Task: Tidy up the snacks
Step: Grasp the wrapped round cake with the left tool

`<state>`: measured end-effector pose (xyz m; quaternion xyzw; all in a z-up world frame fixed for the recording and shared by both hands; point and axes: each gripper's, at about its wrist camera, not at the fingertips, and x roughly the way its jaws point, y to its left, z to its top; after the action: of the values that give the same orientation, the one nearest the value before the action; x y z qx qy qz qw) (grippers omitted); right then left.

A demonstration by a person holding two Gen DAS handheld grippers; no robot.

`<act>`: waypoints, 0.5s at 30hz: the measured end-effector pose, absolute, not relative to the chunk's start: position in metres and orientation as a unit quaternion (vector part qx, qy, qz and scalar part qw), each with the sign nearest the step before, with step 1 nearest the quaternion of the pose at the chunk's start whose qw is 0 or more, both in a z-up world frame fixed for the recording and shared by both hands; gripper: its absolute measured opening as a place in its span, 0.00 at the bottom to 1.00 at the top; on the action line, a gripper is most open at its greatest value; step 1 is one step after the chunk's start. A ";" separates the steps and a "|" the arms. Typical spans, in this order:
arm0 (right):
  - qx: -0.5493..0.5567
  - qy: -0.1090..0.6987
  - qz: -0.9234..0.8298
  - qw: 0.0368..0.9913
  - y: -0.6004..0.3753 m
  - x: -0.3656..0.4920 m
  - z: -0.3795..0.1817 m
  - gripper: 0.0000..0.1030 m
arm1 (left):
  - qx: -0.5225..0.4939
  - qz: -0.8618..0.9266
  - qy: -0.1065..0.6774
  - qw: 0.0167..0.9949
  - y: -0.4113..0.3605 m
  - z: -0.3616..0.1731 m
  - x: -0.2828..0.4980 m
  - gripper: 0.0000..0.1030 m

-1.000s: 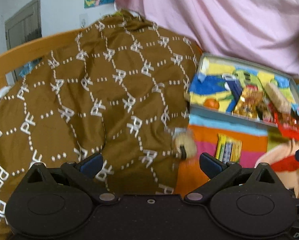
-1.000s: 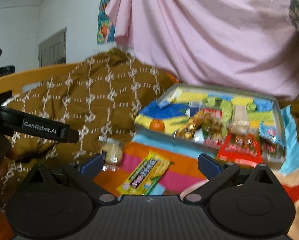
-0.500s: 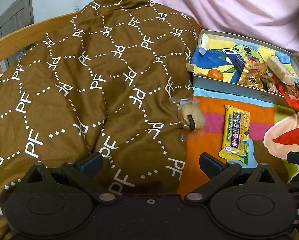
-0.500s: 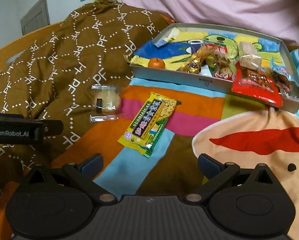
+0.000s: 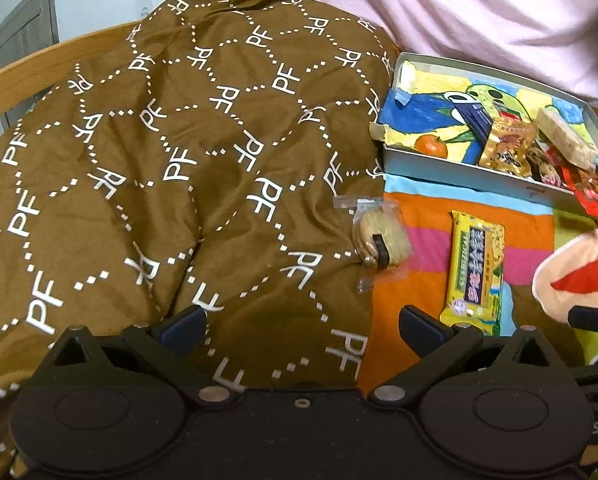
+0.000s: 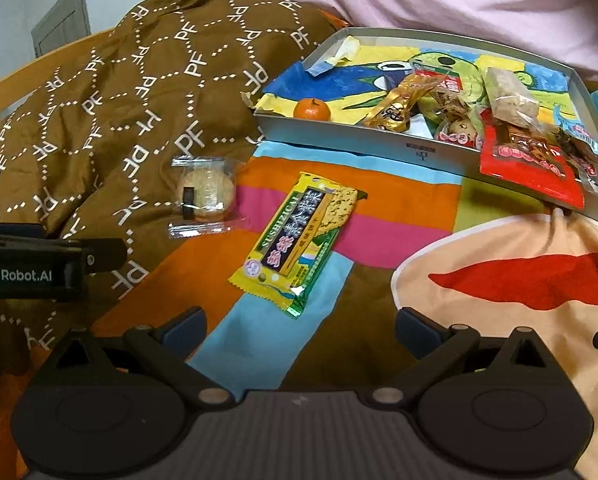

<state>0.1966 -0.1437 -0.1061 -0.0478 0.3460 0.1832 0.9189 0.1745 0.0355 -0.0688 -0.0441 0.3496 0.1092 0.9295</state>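
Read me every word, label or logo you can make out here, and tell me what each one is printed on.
"PF": repeated white letters on the brown quilt.
"enRobot.AI", first letter cut off: on the left gripper's body, seen in the right wrist view.
"SUSHIZICAI": along the yellow snack bar wrapper; its large Chinese characters are not clear enough to read.
Gold packet, red packet and tray wall mark: too small or blurred.
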 end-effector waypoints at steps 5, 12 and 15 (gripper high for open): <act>-0.046 0.326 0.172 0.929 -0.146 0.200 -0.101 1.00 | -0.064 0.104 0.341 0.932 0.034 -0.066 0.188 0.99; -0.056 0.272 0.155 0.948 -0.141 0.203 -0.096 1.00 | -0.072 0.075 0.337 0.936 0.027 -0.063 0.207 0.99; -0.067 0.268 0.152 0.949 -0.139 0.206 -0.098 1.00 | -0.075 0.079 0.329 0.938 0.023 -0.063 0.214 0.99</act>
<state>0.2059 -0.1387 -0.0976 -0.0665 0.2682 0.1518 0.9490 0.2139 0.0232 -0.0634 -0.0749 0.3287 0.0786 0.9382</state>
